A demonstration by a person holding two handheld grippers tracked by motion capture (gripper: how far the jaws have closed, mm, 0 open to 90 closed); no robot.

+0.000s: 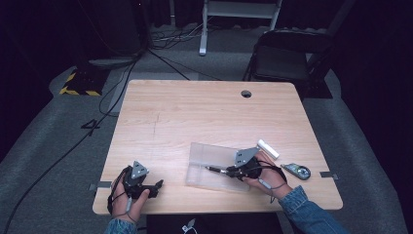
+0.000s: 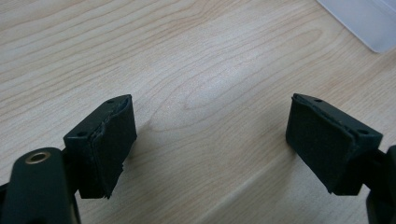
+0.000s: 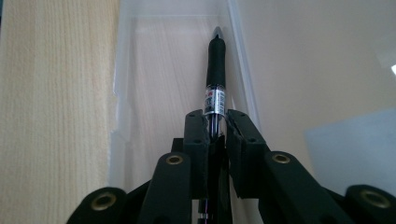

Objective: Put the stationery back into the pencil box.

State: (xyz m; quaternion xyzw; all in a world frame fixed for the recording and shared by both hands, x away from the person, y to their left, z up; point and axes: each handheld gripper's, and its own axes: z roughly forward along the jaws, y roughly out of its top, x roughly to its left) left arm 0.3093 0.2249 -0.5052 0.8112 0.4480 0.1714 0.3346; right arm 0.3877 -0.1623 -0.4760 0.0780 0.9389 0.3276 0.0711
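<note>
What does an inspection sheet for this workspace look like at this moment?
Surface: light wooden table, a round cable hole near its far edge.
Job's things: black pen with a clear labelled barrel, held over the shallow clear plastic tray, tip pointing along it.
Clutter: white oblong block and a small dark gadget with a round dial, both right of the tray.
Grippers: right gripper shut on the pen; left gripper open above bare wood, nothing between its jaws.
Cables: black cables across the grey floor at left.
Surroundings: dark folding chair behind the table, yellow-black striped base, white stand legs.
</note>
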